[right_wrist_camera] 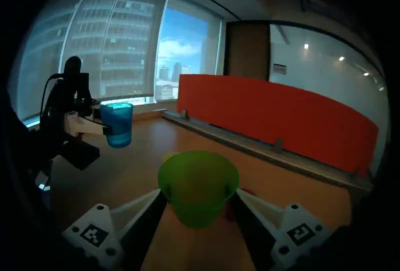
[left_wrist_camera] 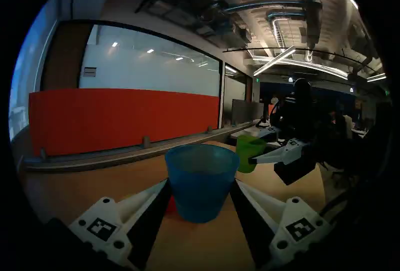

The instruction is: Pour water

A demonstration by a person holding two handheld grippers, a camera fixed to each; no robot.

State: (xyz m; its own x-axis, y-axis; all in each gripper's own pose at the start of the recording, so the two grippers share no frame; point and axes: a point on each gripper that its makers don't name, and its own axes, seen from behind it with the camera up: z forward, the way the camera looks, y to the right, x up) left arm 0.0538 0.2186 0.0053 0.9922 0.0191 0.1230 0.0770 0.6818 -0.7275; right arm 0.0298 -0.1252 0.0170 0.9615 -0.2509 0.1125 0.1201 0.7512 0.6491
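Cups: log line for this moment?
left gripper: shut on blue cup | right gripper: shut on green cup | both upright, apart

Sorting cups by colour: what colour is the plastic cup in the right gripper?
The translucent plastic cup is green, best seen in the right gripper view.

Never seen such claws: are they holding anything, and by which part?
Left gripper holds the blue cup by its opposite side walls; right gripper holds the green cup the same way, below the rim.
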